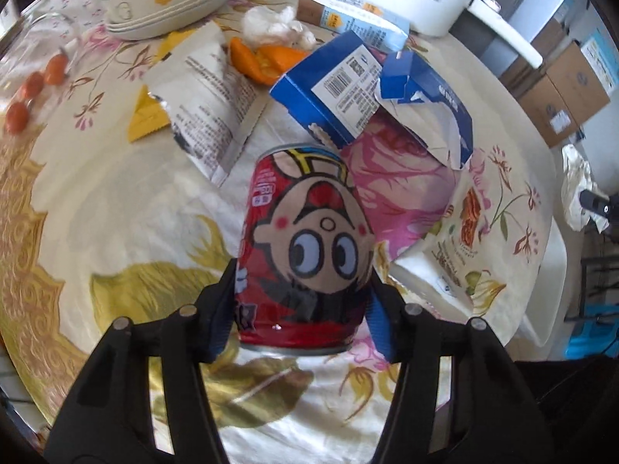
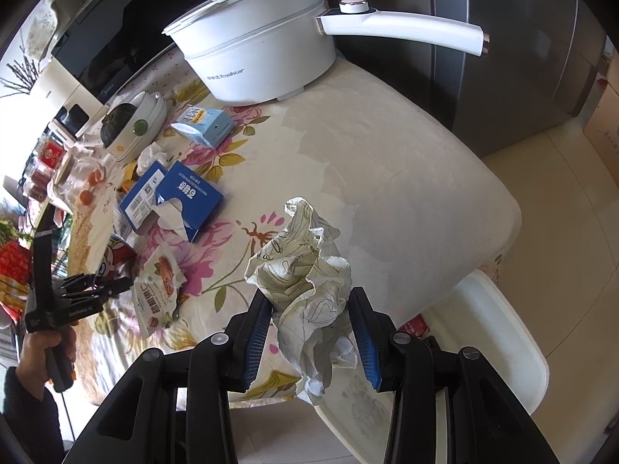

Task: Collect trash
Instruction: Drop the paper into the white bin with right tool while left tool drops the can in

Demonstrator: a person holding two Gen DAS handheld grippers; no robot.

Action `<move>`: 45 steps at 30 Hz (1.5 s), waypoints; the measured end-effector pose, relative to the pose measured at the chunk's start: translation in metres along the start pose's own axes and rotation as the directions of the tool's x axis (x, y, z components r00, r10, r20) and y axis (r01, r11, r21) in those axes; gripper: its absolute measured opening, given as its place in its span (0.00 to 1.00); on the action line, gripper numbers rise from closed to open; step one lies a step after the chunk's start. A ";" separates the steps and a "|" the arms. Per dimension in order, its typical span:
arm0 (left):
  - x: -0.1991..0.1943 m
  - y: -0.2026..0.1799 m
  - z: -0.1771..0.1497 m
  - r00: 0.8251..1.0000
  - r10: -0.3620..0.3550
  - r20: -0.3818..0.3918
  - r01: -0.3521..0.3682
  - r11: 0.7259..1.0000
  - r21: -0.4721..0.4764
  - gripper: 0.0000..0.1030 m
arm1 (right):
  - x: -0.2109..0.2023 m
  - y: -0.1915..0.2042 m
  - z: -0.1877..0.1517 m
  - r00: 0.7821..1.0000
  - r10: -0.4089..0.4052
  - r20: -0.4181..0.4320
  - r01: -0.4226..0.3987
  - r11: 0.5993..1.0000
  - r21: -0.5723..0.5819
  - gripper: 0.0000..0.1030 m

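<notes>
My left gripper (image 1: 303, 290) is shut on a red drink can (image 1: 305, 247) with a cartoon face, held just over the flowered tablecloth (image 1: 96, 201). The can also shows in the right wrist view (image 2: 116, 257), with the left gripper (image 2: 100, 288) around it. My right gripper (image 2: 311, 309) is shut on a crumpled printed paper wrapper (image 2: 305, 282), held above the table's near edge. That wrapper also shows at the far right of the left wrist view (image 1: 578, 189). Other trash lies on the table: a torn blue carton (image 1: 371, 92), a white snack bag (image 1: 209, 104) and a nut packet (image 1: 460, 239).
A white electric pot (image 2: 259, 50) with a long handle stands at the back. Stacked bowls (image 1: 162, 4), orange peel (image 1: 263, 60), a tissue wad (image 1: 274, 25), a light blue milk carton (image 2: 205, 123) and small tomatoes (image 1: 33, 89) crowd the table's far half. A white chair (image 2: 483, 352) stands under the table's edge.
</notes>
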State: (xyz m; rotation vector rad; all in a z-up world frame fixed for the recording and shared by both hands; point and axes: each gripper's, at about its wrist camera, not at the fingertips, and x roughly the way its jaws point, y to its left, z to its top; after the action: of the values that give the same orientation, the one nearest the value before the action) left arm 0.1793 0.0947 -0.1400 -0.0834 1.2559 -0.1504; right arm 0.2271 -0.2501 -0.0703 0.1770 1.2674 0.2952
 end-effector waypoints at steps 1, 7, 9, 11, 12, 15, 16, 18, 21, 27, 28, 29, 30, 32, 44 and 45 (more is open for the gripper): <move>-0.004 -0.001 -0.007 1.000 0.000 0.015 0.001 1.000 -0.024 0.58 | -0.001 0.001 -0.001 1.000 0.001 0.002 -0.001 1.000 -0.004 0.41; -0.022 -0.017 -0.043 0.998 0.001 0.069 0.004 0.998 -0.068 0.58 | -0.007 0.004 -0.007 1.000 0.007 0.007 -0.007 1.000 -0.021 0.41; -0.037 -0.015 -0.028 0.995 0.014 0.102 -0.008 0.998 -0.055 0.58 | -0.009 0.006 -0.010 1.000 0.007 0.005 -0.007 1.000 -0.028 0.41; -0.045 -0.021 -0.026 0.991 0.021 0.133 -0.015 0.999 -0.048 0.58 | -0.011 0.006 -0.013 1.000 0.008 0.003 -0.008 0.999 -0.033 0.41; -0.050 -0.025 -0.029 0.989 0.027 0.146 -0.021 0.999 -0.042 0.58 | -0.012 0.005 -0.015 1.000 0.009 0.003 -0.009 0.999 -0.036 0.41; -0.064 -0.038 -0.032 0.983 0.018 0.183 -0.015 1.000 -0.019 0.58 | -0.018 0.003 -0.021 1.000 0.008 0.007 -0.008 0.999 -0.041 0.41; -0.068 -0.043 -0.033 0.981 0.013 0.195 -0.012 1.000 -0.008 0.58 | -0.020 0.001 -0.024 1.000 0.008 0.009 -0.008 0.999 -0.041 0.41; -0.075 -0.057 -0.034 0.976 0.004 0.216 -0.008 1.000 0.014 0.58 | -0.023 -0.002 -0.028 1.000 0.009 0.010 -0.008 0.999 -0.039 0.41; -0.081 -0.073 -0.033 0.972 -0.022 0.236 0.014 0.999 0.038 0.58 | -0.027 -0.009 -0.035 1.000 0.003 0.009 -0.002 0.999 -0.032 0.41; -0.078 -0.113 -0.038 0.962 -0.062 0.265 0.037 0.994 0.099 0.58 | -0.034 -0.034 -0.049 1.000 -0.027 0.003 0.027 1.000 0.003 0.41; -0.077 -0.120 -0.038 0.961 -0.072 0.266 0.044 0.993 0.112 0.58 | -0.035 -0.039 -0.051 0.999 -0.033 0.003 0.033 0.999 0.013 0.41; -0.076 -0.127 -0.039 0.960 -0.083 0.266 0.050 0.991 0.128 0.58 | -0.036 -0.045 -0.054 0.999 -0.040 0.002 0.040 0.999 0.022 0.42; -0.076 -0.133 -0.040 0.959 -0.090 0.267 0.054 0.988 0.142 0.58 | -0.037 -0.050 -0.056 0.999 -0.046 0.000 0.046 0.998 0.032 0.42; -0.074 -0.148 -0.041 0.958 -0.108 0.265 0.062 0.983 0.175 0.58 | -0.039 -0.061 -0.060 0.998 -0.061 -0.001 0.061 0.997 0.049 0.42; -0.049 -0.231 -0.056 0.956 -0.200 0.214 0.121 0.934 0.336 0.58 | -0.044 -0.110 -0.087 0.992 -0.118 -0.034 0.121 0.986 0.117 0.45; -0.046 -0.237 -0.057 0.956 -0.205 0.209 0.124 0.930 0.345 0.58 | -0.045 -0.113 -0.089 0.993 -0.113 -0.039 0.117 0.985 0.126 0.50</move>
State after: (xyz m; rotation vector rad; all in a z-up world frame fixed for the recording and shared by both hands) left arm 0.0953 -0.1309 -0.0795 0.0800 0.9645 -0.4816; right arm 0.1437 -0.3738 -0.0884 0.2081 1.3232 0.1177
